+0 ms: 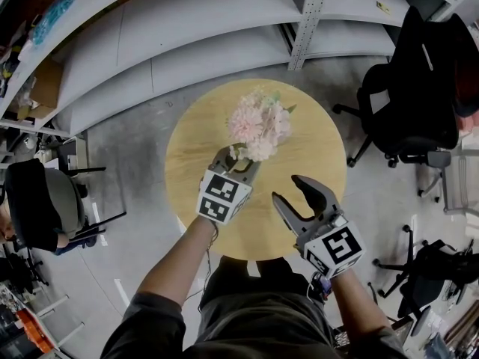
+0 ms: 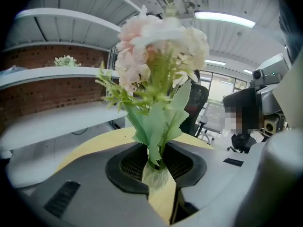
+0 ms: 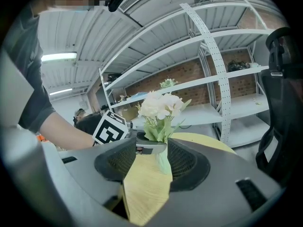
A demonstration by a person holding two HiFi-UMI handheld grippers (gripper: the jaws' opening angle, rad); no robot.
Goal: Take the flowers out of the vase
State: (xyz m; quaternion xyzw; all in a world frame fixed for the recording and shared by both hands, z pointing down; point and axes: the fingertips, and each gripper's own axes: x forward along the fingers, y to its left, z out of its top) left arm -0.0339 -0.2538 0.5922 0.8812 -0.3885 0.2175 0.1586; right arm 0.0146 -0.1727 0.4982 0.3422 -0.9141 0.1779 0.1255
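A bunch of pale pink flowers (image 1: pixel 258 122) with green leaves stands in a small clear vase (image 2: pixel 154 176) at the middle of the round wooden table (image 1: pixel 314 148). In the head view the blooms hide the vase. My left gripper (image 1: pixel 238 158) reaches in from the near left, and its pads press on the vase's neck just under the stems (image 2: pixel 156 145). The right gripper view shows that grip at the vase (image 3: pixel 164 162) top, below the flowers (image 3: pixel 161 105). My right gripper (image 1: pixel 287 188) hovers open over the table's near right, apart from the vase, nothing between its jaws.
White curved shelving (image 1: pixel 187 43) runs behind the table. Black office chairs (image 1: pixel 412 88) stand at the right, and a seated person (image 1: pixel 34 204) is at the far left. The floor round the table is grey concrete.
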